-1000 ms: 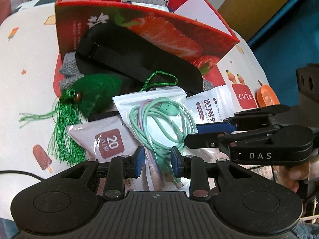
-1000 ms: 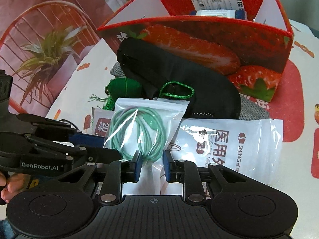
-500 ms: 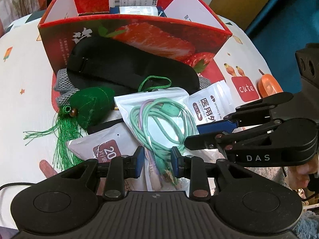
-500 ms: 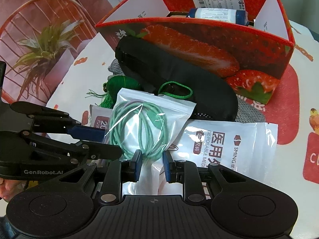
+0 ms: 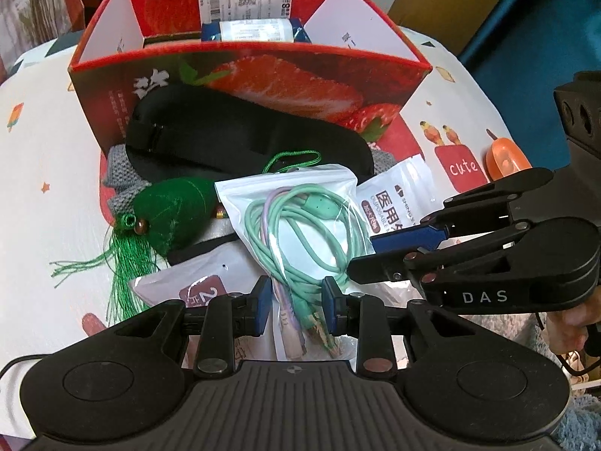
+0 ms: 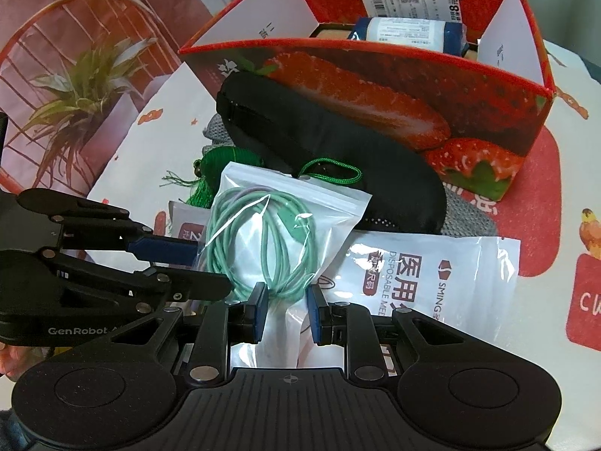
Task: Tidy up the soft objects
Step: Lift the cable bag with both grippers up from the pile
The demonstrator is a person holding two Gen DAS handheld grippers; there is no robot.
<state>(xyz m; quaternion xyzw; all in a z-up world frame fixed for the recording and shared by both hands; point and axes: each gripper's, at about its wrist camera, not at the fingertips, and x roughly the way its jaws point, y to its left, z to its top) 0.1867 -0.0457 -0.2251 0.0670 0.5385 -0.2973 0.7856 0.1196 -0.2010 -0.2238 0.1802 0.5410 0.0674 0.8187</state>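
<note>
A clear zip bag of mint green cables is held up in front of the red strawberry box. My left gripper is shut on the bag's lower end. My right gripper is shut on the same bag from the other side. Behind the bag lie a black eye mask, a green tasselled pouch and a grey knit piece. Inside the box lies a blue wrapped pack.
Two white mask packets lie on the patterned cloth: one at the right, one marked 20 at the left. An orange object sits at the table's right edge. A plant picture stands at the far left.
Both grippers have lifted with the cable bag and moved toward the box. The box's inside and the blue pack now show more fully.
</note>
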